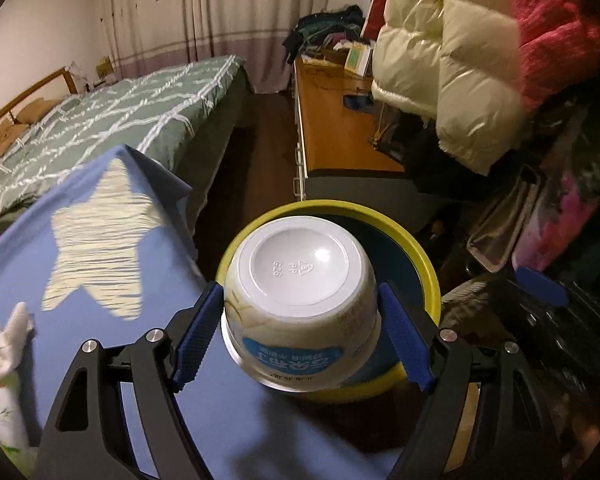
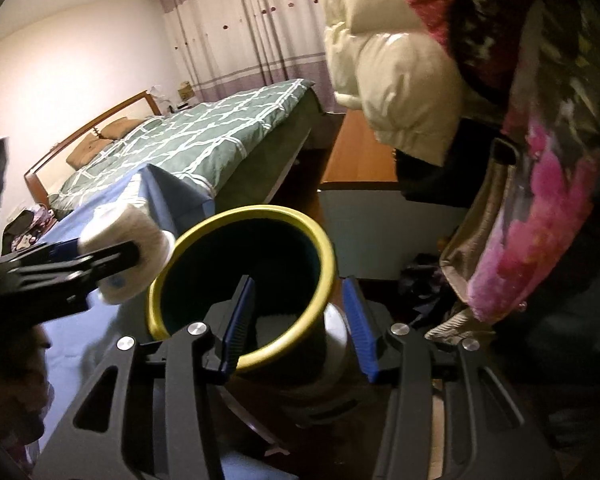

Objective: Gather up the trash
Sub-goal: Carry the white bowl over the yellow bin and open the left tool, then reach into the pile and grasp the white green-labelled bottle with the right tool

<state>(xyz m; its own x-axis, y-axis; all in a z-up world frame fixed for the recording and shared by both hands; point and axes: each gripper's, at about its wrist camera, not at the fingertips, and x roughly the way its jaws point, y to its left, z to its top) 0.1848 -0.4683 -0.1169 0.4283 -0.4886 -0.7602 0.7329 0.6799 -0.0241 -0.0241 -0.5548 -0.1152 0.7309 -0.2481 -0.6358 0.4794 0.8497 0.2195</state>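
One yogurt cup (image 1: 300, 304), clamped bottom-up in the left gripper (image 1: 300, 328), hung over the near-left rim of the yellow-rimmed bin (image 1: 428, 272); released there it risked glancing off onto the blue tablecloth (image 1: 100, 280), while the right gripper (image 2: 300, 320), half open, straddled the bin wall.

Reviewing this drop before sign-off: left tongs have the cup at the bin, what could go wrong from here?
1. The upside-down plastic cup sits over the near rim of the yellow-rimmed bin, not its centre; released now, it may clip the rim and land on the blue tablecloth.
2. The right tongs straddle the bin's wall, close to the left tongs, so the two could collide.
3. Both views are motion-blurred, so judging alignment is uncertain.
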